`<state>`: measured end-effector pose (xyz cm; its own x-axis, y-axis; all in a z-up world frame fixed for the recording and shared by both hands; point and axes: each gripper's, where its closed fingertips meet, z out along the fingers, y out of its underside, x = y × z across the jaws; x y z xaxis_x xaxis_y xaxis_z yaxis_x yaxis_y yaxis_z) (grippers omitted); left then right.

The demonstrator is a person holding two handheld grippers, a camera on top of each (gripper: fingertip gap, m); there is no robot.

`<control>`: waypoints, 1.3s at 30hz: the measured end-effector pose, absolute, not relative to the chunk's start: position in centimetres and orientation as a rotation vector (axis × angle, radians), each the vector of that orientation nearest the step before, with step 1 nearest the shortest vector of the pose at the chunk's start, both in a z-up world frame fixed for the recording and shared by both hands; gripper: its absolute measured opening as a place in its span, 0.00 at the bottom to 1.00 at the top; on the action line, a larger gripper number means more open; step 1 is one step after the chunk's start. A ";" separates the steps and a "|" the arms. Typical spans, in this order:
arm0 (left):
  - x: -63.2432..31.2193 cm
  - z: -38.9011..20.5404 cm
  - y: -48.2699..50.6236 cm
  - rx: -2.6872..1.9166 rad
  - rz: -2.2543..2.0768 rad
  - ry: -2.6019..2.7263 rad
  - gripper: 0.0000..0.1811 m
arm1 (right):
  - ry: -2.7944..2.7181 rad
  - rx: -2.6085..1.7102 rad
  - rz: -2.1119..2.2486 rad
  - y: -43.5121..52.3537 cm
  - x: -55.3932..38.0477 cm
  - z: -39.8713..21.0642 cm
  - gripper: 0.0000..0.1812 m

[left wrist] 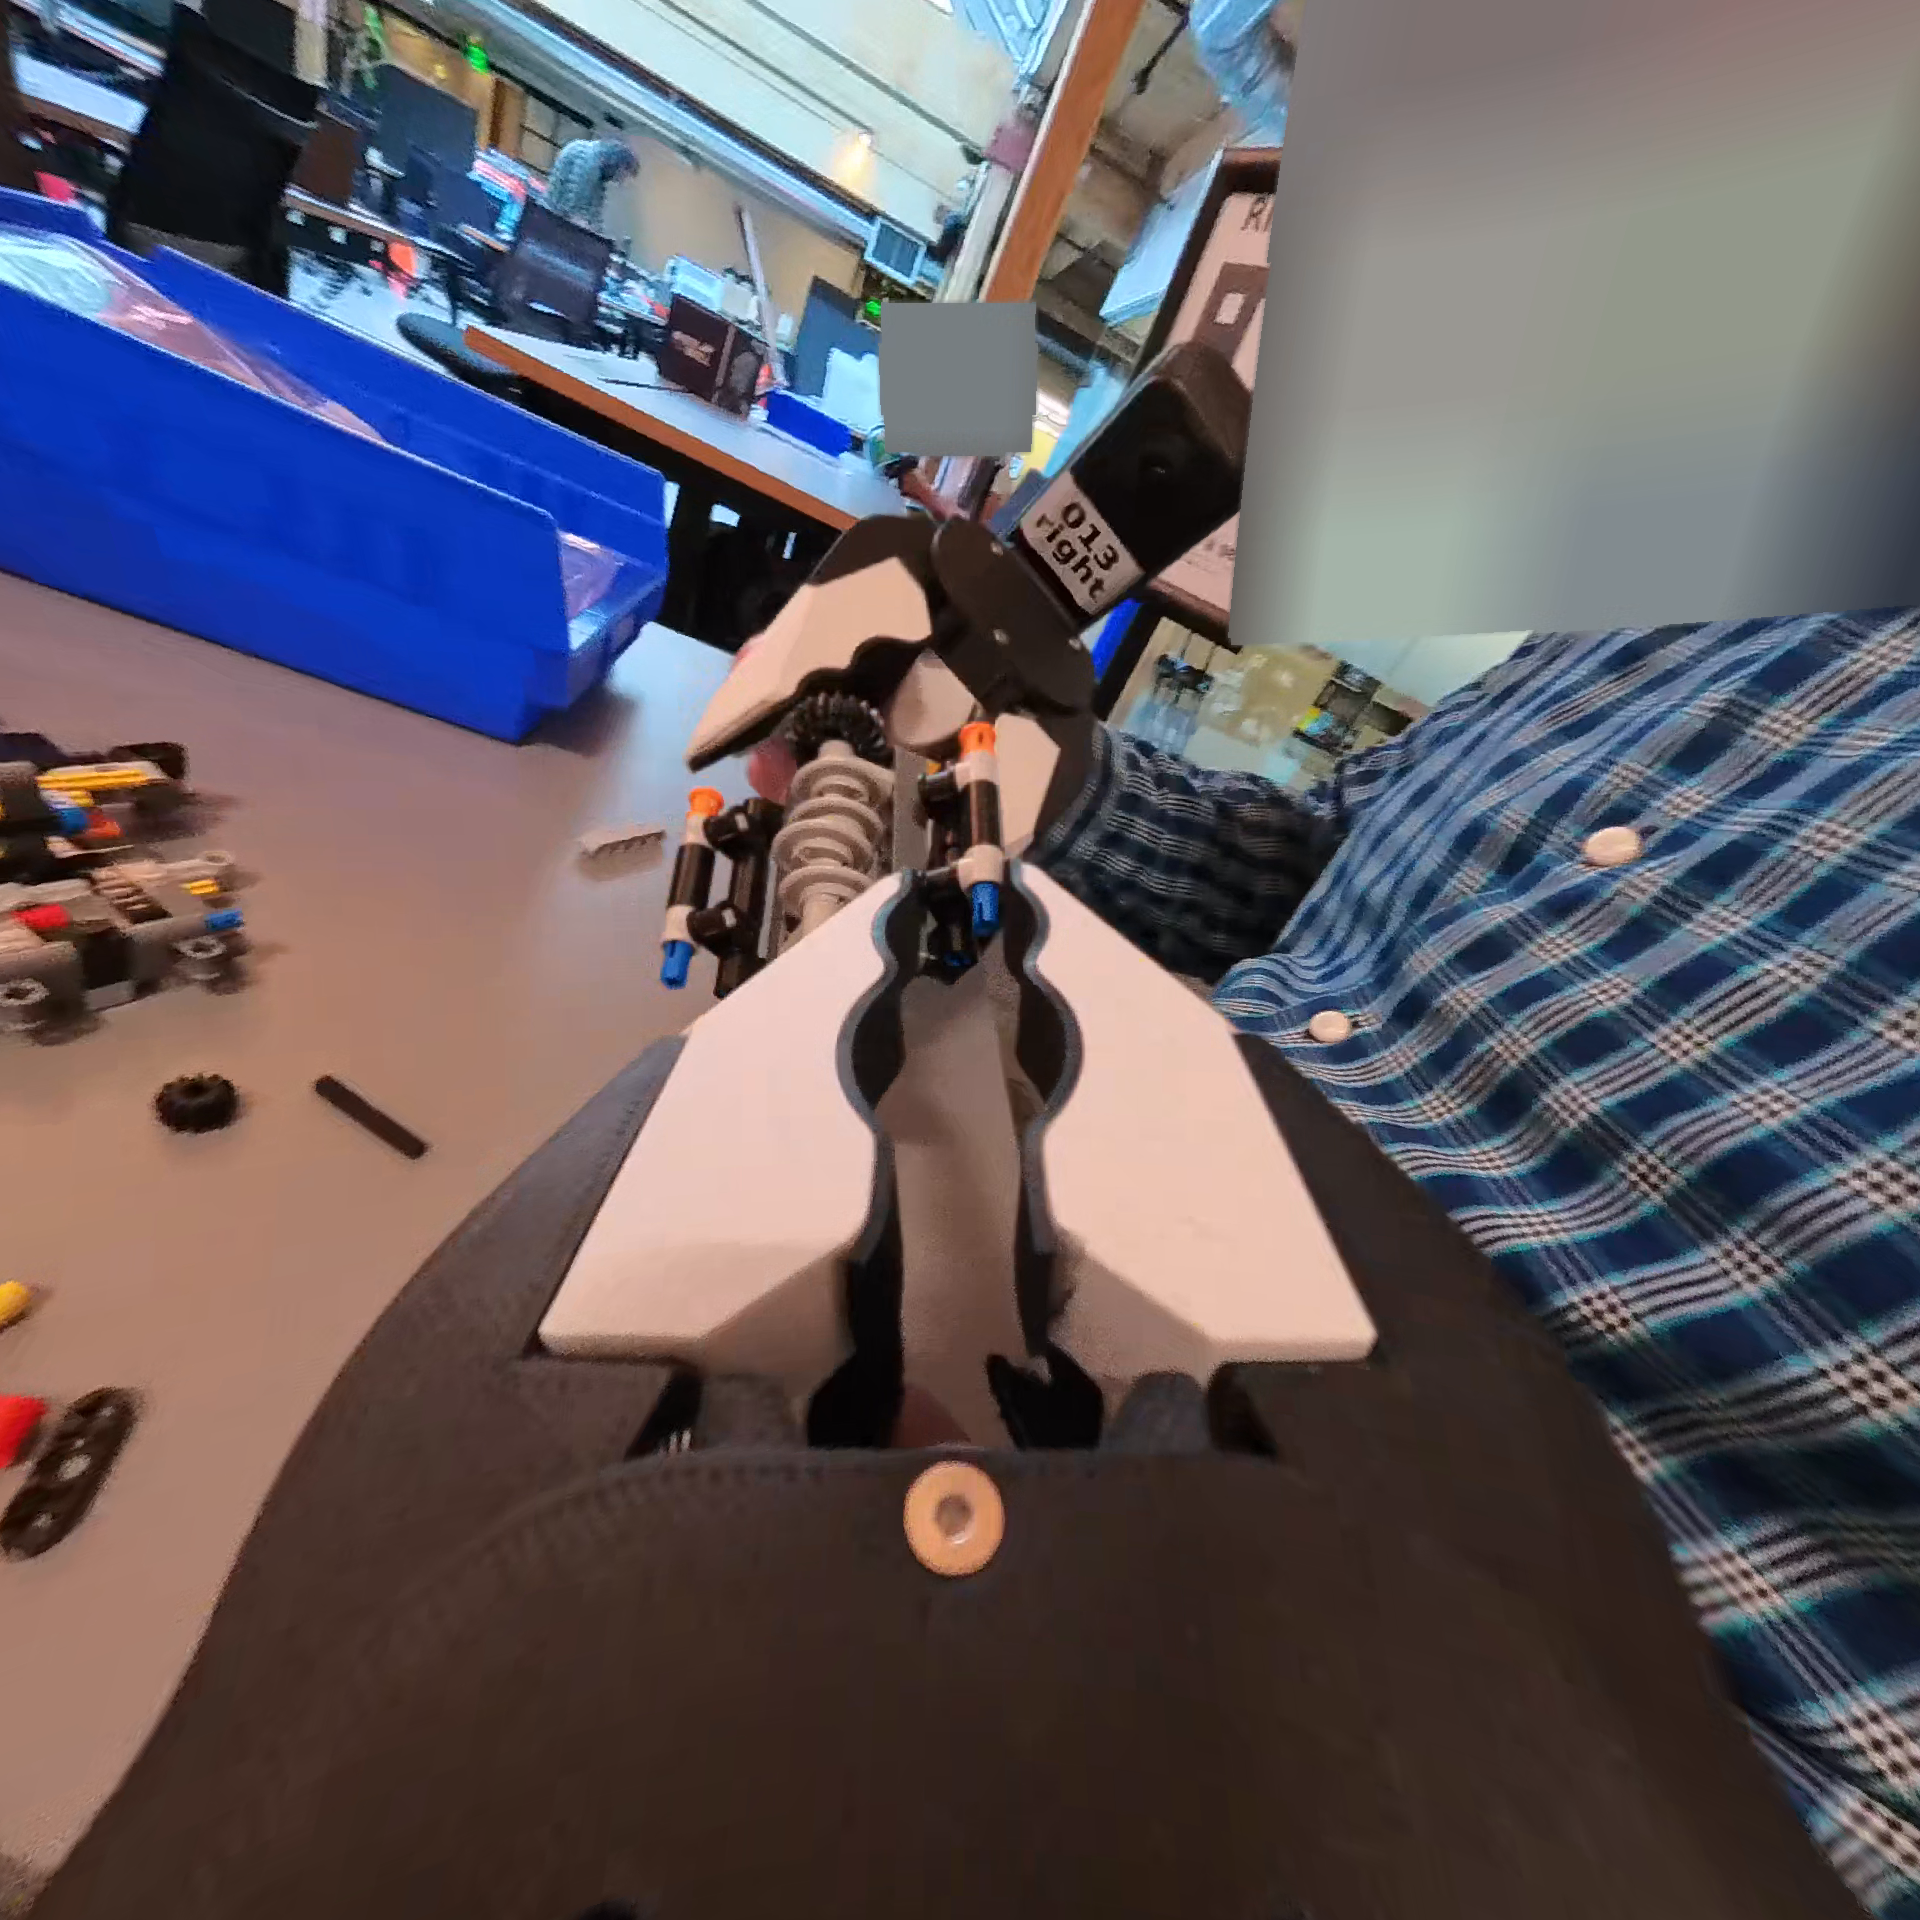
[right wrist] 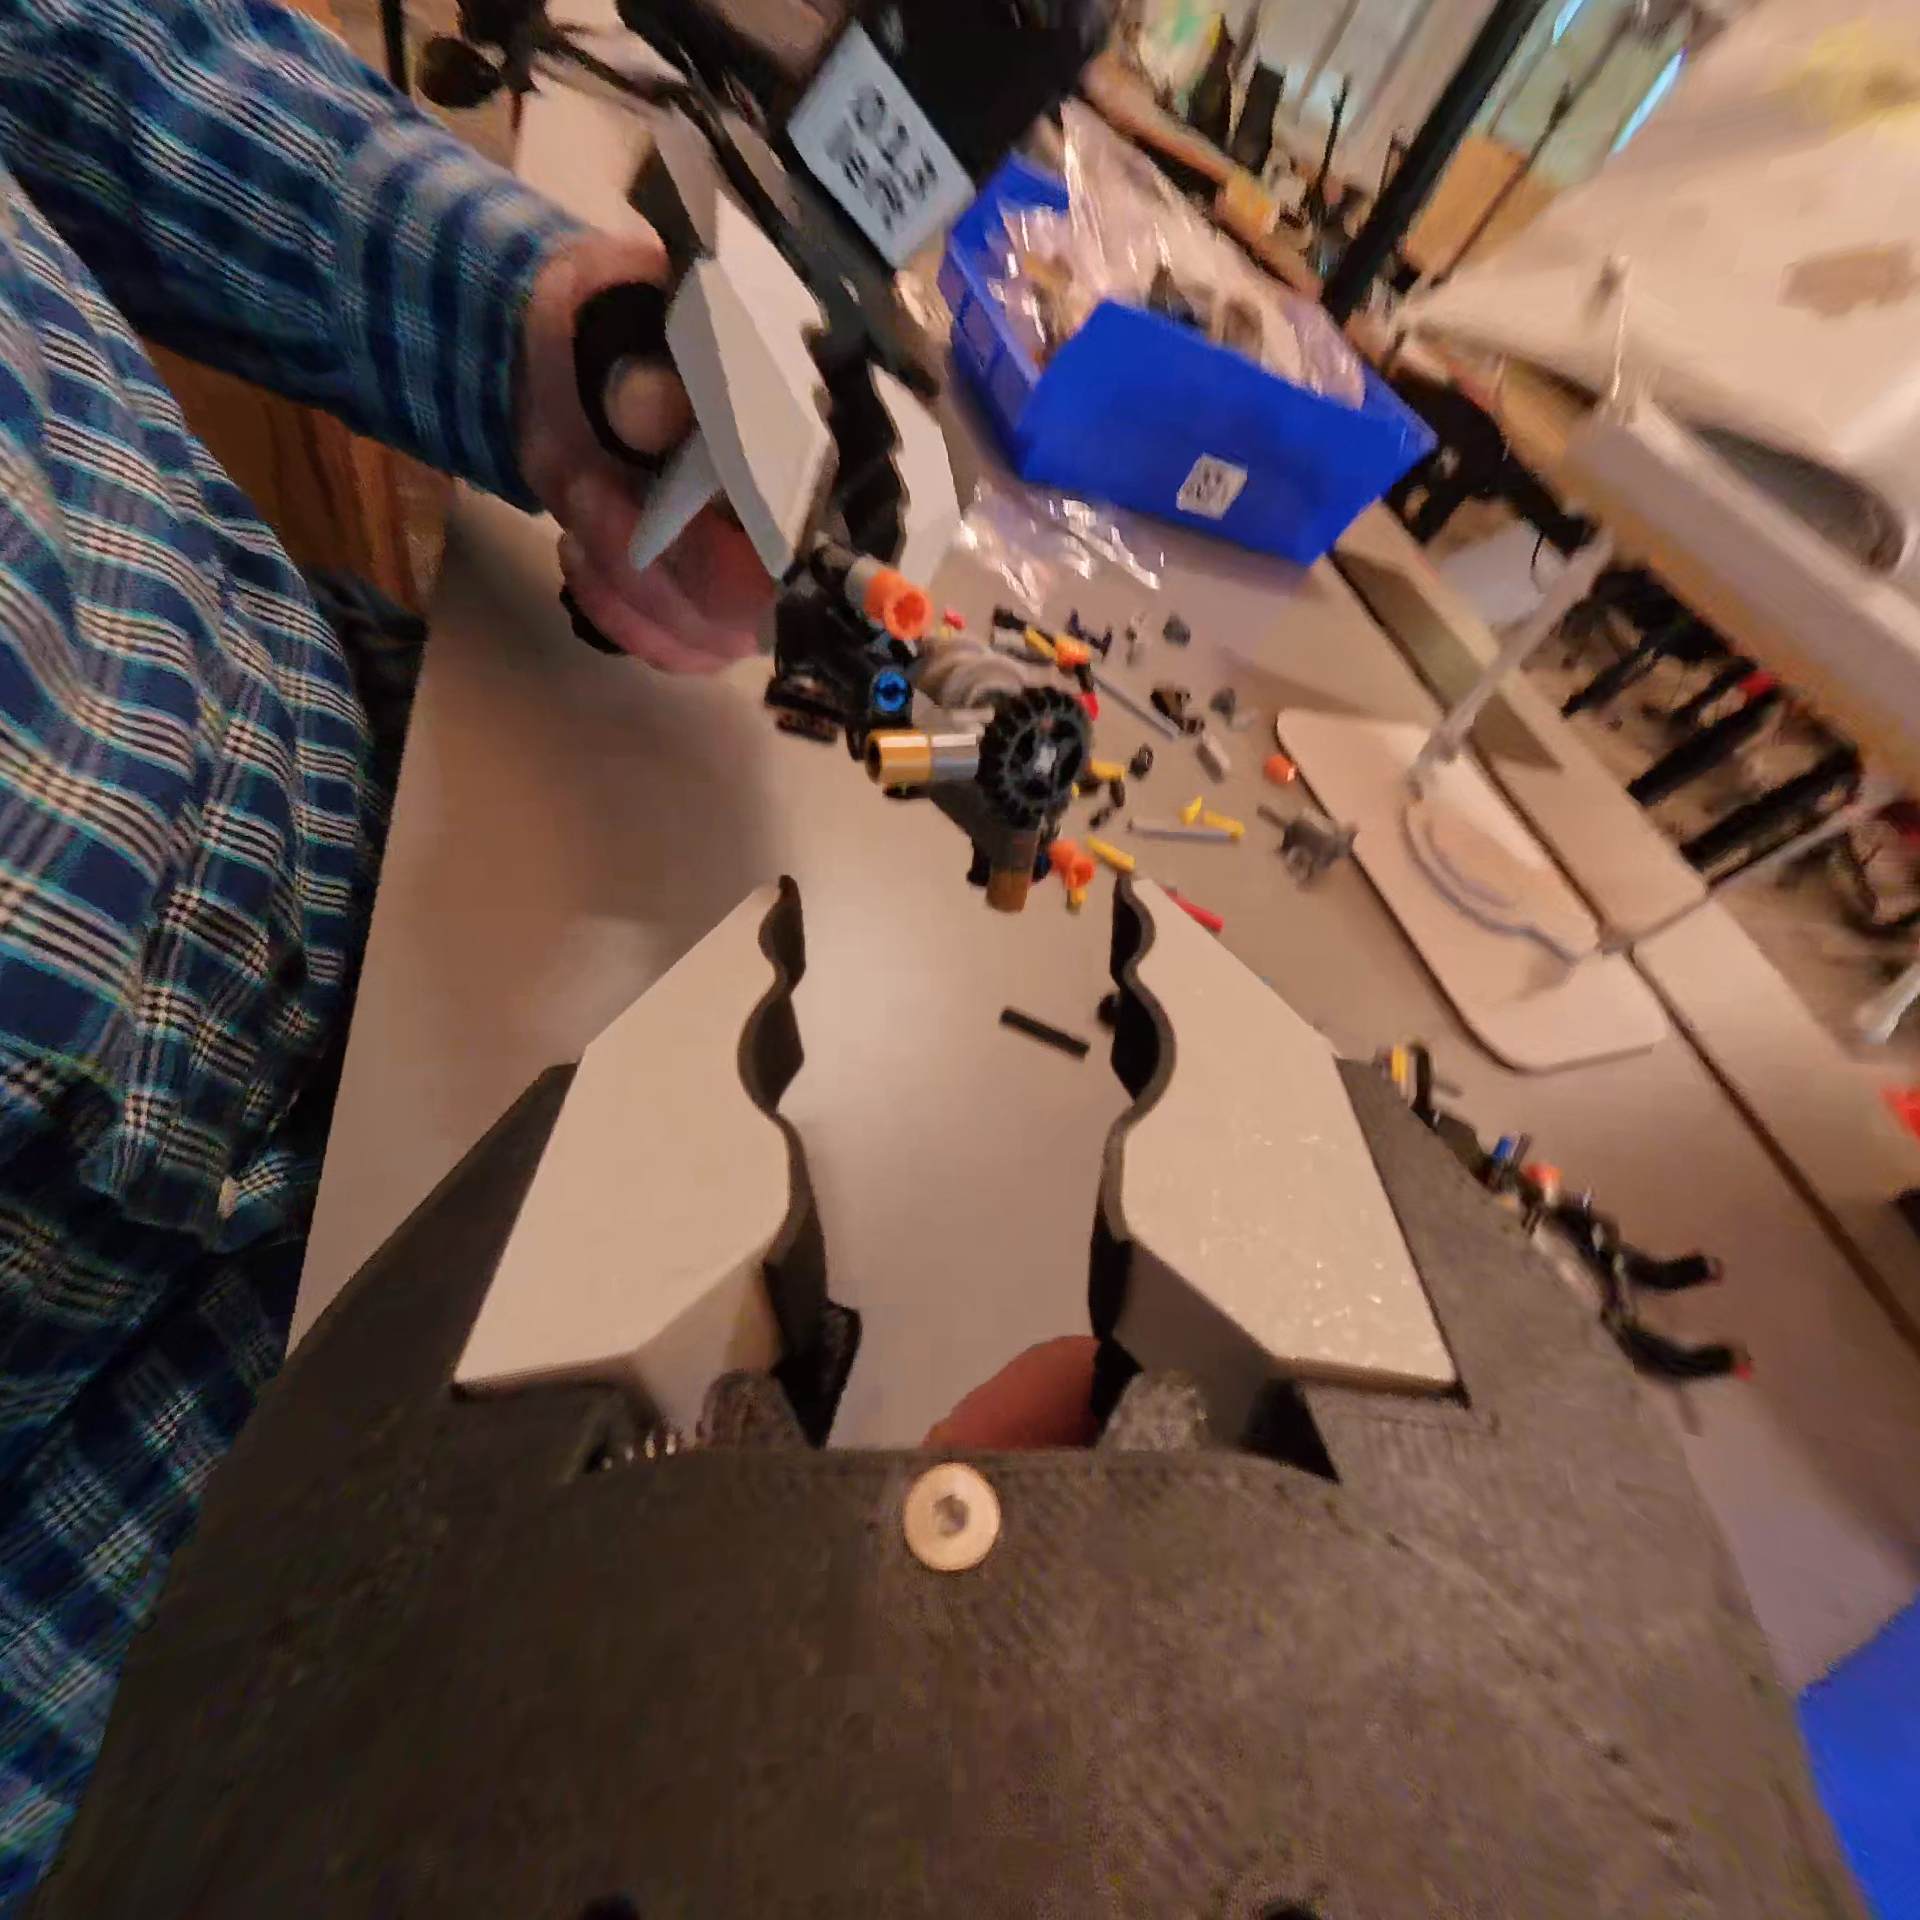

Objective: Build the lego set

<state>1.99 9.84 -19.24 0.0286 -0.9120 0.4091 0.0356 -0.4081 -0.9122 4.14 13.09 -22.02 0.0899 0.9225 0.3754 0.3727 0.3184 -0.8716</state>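
Observation:
My left gripper (left wrist: pixel 961 909) is shut on a small lego sub-assembly (left wrist: pixel 831 831) and holds it above the table. The assembly has black beams, a grey spring, orange and blue pins and a black gear (left wrist: pixel 836 717) on top. My right gripper (left wrist: pixel 847 696) hovers at the gear end of it. In the right wrist view my right gripper (right wrist: pixel 956 899) is open and empty, its tips just short of the assembly (right wrist: pixel 935 748) and its gear (right wrist: pixel 1034 743). The left gripper (right wrist: pixel 816 566) grips the assembly's far end there.
A partly built lego chassis (left wrist: pixel 94 894) lies at the left, with a loose black gear (left wrist: pixel 195 1101) and black axle (left wrist: pixel 369 1117) near it. Blue bins (left wrist: pixel 312 499) (right wrist: pixel 1195 457) stand at the back. Loose pieces (right wrist: pixel 1164 748) and a white stand base (right wrist: pixel 1455 883) lie beyond. Some 5 cm of space lies between my two pairs of fingers.

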 end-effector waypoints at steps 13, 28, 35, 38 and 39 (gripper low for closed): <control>0.9 -19.4 10.2 -1.551 -1.659 0.757 0.10 | -1.611 -1.367 0.817 12.4 2.4 -22.8 0.09; 1.5 -24.1 13.5 -1.695 -0.688 1.108 0.14 | -1.459 -2.030 1.221 13.2 2.9 -26.0 0.10; 0.9 -24.3 14.6 -1.862 -1.002 0.822 0.08 | -1.363 -1.971 1.179 14.6 3.3 -25.2 0.21; 0.9 -23.9 14.7 -1.889 -1.208 0.667 0.08 | -1.345 -1.914 1.156 14.7 3.9 -24.7 0.23; 0.9 -23.8 14.6 -1.895 -1.275 0.634 0.08 | -1.342 -1.902 1.126 14.8 4.1 -24.8 0.24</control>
